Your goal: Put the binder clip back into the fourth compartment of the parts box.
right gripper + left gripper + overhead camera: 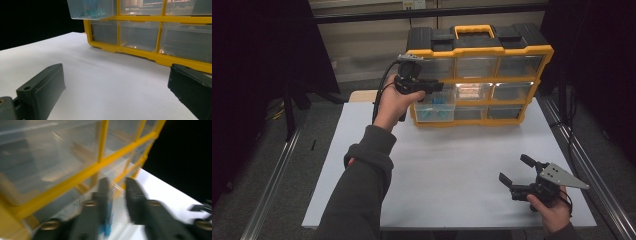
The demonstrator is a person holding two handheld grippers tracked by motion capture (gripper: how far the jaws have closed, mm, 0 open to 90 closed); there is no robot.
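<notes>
On the white table [447,165] stands my yellow-framed drawer organizer [479,75], against the far edge. Its middle-left clear drawer [435,107] sits pulled out, with blue pieces inside. My left gripper [437,86] hangs just above that drawer, in front of the top-left compartment; I see its jaws parted narrowly with nothing between them. My right gripper [517,170] rests near the table's front right corner, jaws spread wide and empty, well apart from the organizer.

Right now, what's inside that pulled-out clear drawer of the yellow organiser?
The pulled-out drawer holds small blue pieces. Their exact kind and number can't be told through the cloudy plastic, and the left claw covers its upper edge.
</notes>
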